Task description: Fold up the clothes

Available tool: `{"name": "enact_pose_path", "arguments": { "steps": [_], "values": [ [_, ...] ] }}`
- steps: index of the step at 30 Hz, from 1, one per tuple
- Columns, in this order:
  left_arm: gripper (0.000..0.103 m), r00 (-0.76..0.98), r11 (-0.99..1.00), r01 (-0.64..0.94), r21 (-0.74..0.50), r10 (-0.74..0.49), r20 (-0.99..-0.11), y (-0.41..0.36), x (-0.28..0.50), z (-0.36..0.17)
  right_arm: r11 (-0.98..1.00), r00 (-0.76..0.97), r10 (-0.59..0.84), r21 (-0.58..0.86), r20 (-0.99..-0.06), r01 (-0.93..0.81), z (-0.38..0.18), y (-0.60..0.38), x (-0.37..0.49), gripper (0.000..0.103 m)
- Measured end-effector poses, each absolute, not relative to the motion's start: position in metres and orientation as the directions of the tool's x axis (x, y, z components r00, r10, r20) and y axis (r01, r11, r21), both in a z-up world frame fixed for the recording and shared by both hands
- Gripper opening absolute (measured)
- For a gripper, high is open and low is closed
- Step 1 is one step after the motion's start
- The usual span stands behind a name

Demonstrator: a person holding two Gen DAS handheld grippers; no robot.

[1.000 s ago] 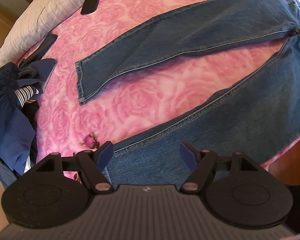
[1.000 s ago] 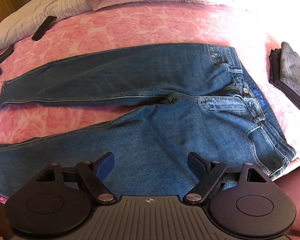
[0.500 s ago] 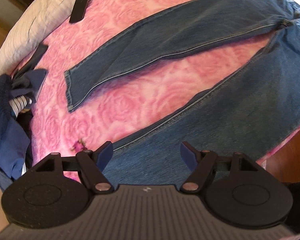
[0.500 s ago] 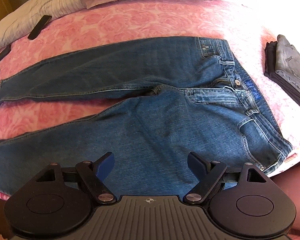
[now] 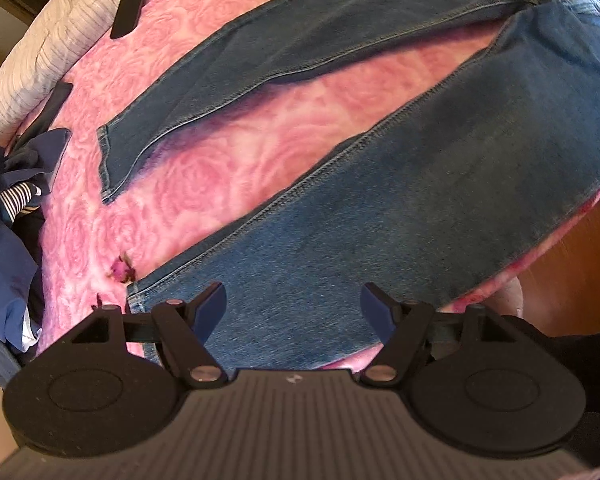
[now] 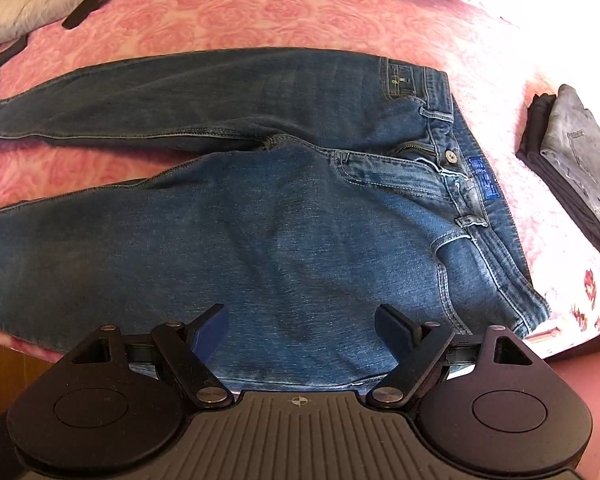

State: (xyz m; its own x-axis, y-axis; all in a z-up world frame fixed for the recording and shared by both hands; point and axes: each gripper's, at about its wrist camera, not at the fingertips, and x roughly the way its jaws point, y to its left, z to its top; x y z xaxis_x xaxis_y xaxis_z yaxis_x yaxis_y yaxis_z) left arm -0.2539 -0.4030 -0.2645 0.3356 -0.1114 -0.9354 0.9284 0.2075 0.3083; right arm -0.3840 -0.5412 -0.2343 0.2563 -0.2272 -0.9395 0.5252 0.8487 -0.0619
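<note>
Here the jeans lie flat on the pink bed, legs splayed left. The left tool and right tool hover spread above the near leg, pinching nothing.

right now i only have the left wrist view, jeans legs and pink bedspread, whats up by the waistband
Observer: In the right wrist view the jeans lie front side up, fly partly unzipped below the metal button.
Operator: anything else on the bed over there
Observer: A folded stack of grey and black clothes lies on the bedspread past the waistband, apart from the jeans.
Operator: is the right gripper on anything
Observer: No. The right gripper is open above the near thigh of the jeans, nothing between its pads.
</note>
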Motion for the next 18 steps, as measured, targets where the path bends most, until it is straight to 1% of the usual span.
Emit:
{"name": "enact_pose_path", "arguments": {
  "steps": [18],
  "values": [
    [0.071,0.334,0.209,0.928,0.309,-0.099,-0.937,-0.4072,-0.2618,-0.2676,0.853,0.243,-0.214,-0.06,-0.946,0.518,-0.2408,-0.549,-0.3908,0.083]
  ]
}}
